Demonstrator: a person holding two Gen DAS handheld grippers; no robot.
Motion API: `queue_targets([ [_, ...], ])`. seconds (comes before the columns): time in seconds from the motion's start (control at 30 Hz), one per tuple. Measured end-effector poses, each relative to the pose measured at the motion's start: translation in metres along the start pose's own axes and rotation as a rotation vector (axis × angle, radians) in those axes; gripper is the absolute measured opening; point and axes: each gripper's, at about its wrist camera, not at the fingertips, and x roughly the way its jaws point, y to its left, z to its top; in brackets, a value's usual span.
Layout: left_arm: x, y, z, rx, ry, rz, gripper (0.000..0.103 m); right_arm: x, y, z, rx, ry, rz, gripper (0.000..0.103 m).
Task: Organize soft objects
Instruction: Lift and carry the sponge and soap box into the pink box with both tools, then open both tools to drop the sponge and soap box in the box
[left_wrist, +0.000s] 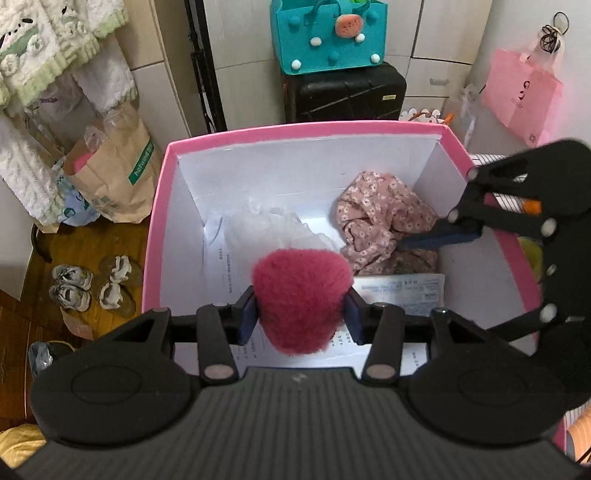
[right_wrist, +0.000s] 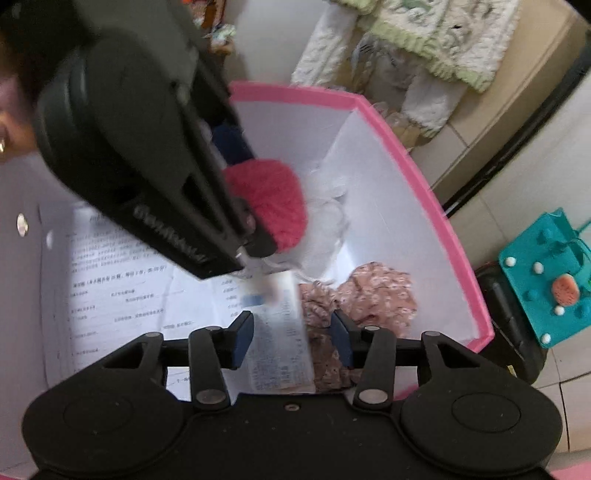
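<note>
The left gripper (left_wrist: 300, 317) hung over the near end of a pink-rimmed box (left_wrist: 306, 130) with white inner walls; its blue pads (left_wrist: 246, 320) pinched a fluffy magenta pom-pom (left_wrist: 301, 297) from both sides, the fur bulging above and below the pads; the pom-pom was off the box floor, above printed paper sheets (left_wrist: 406, 291) that lined the bottom. In the right wrist view the same pom-pom (right_wrist: 271, 201) showed beside the left gripper's black body, over a whitish, translucent crumpled item (right_wrist: 325, 221).

The right gripper (right_wrist: 293, 338) reached into the box from the right side; its fingers (right_wrist: 243, 338) stood apart with only the paper sheets (right_wrist: 110, 266) and the edge of a pink floral cloth (right_wrist: 373, 295) showing in the gap; the right-hand pad sat right at the cloth, contact could not be told; nothing looked clamped. From the left wrist view one blue fingertip (left_wrist: 439, 236) of the right gripper lay against the floral cloth (left_wrist: 380, 221), which was bunched in the far right corner of the box; the whitish item (left_wrist: 273, 229) lay mid-floor, just left of the cloth.

Outside the box: a teal felt bag (left_wrist: 327, 35) on a black case (left_wrist: 345, 92) behind it; a brown paper bag (left_wrist: 118, 173) and small shoes (left_wrist: 72, 286) on the wooden floor at left; a pink bag (left_wrist: 521, 99) hung on the wall at right.
</note>
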Motion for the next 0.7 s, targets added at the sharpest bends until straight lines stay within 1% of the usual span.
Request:
queue_targets([
  [0.07, -0.001, 0.0, -0.002, 0.0, -0.011, -0.002, 0.047, -0.01, -0.002, -0.004, 0.021, -0.025, -0.01, 0.052],
  [0.13, -0.003, 0.002, -0.004, -0.025, -0.02, -0.015, 0.047, -0.023, -0.003, -0.009, 0.051, -0.053, -0.016, 0.052],
  [0.2, -0.004, 0.001, -0.005, -0.021, -0.027, -0.011, 0.046, -0.034, -0.004, -0.014, 0.087, -0.074, -0.021, 0.052],
  [0.23, -0.005, 0.001, -0.006, -0.018, -0.033, -0.005, 0.041, -0.041, -0.002, -0.017, 0.106, -0.087, -0.024, 0.052],
  [0.27, -0.005, -0.001, -0.006, -0.011, -0.034, 0.0, 0.039, -0.048, 0.0, -0.02, 0.123, -0.099, -0.026, 0.052],
  [0.33, -0.004, -0.002, -0.006, -0.007, -0.035, 0.001, 0.03, -0.061, 0.003, -0.023, 0.168, -0.125, -0.021, 0.053],
  [0.37, -0.004, -0.003, -0.006, -0.007, -0.034, -0.005, 0.03, -0.067, 0.006, -0.026, 0.192, -0.138, -0.018, 0.053],
  [0.5, -0.001, -0.007, -0.007, 0.017, -0.035, -0.006, 0.03, -0.086, 0.018, -0.036, 0.26, -0.212, -0.045, 0.055],
  [0.57, -0.001, -0.009, -0.01, 0.01, -0.042, 0.02, 0.03, -0.092, 0.023, -0.042, 0.301, -0.228, -0.047, 0.055],
  [0.63, -0.007, -0.013, -0.012, 0.035, -0.049, 0.013, 0.035, -0.099, 0.027, -0.047, 0.34, -0.246, -0.039, 0.055],
  [0.67, -0.01, -0.014, -0.013, 0.032, -0.05, 0.006, 0.036, -0.102, 0.03, -0.05, 0.352, -0.255, -0.035, 0.055],
  [0.7, -0.015, -0.014, -0.014, 0.027, -0.051, 0.0, 0.04, -0.105, 0.032, -0.054, 0.363, -0.266, -0.033, 0.056],
])
